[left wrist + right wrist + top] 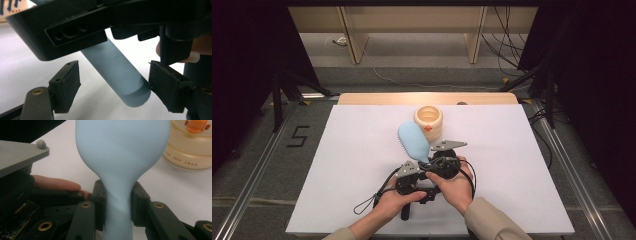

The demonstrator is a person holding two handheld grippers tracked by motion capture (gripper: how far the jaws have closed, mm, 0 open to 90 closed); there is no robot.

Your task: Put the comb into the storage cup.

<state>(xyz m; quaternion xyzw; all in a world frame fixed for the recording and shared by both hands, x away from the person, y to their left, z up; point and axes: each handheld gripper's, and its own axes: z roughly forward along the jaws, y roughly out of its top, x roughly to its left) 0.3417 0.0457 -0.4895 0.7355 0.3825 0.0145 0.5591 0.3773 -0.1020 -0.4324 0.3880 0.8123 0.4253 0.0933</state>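
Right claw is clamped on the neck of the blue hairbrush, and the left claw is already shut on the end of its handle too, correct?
Not quite. The right claw is clamped on the blue hairbrush neck, but the left claw is not shut on the handle: in the left gripper view the handle end lies between its pads with a clear gap at one pad.

The hairbrush (120,160) at upper centre looks like smooth, matt pale-blue plastic. The cream jar (190,147), upper right, is glossy plastic. The tongs' pads (67,85) look like matt black rubber. The tabletop (352,165) is matt white.
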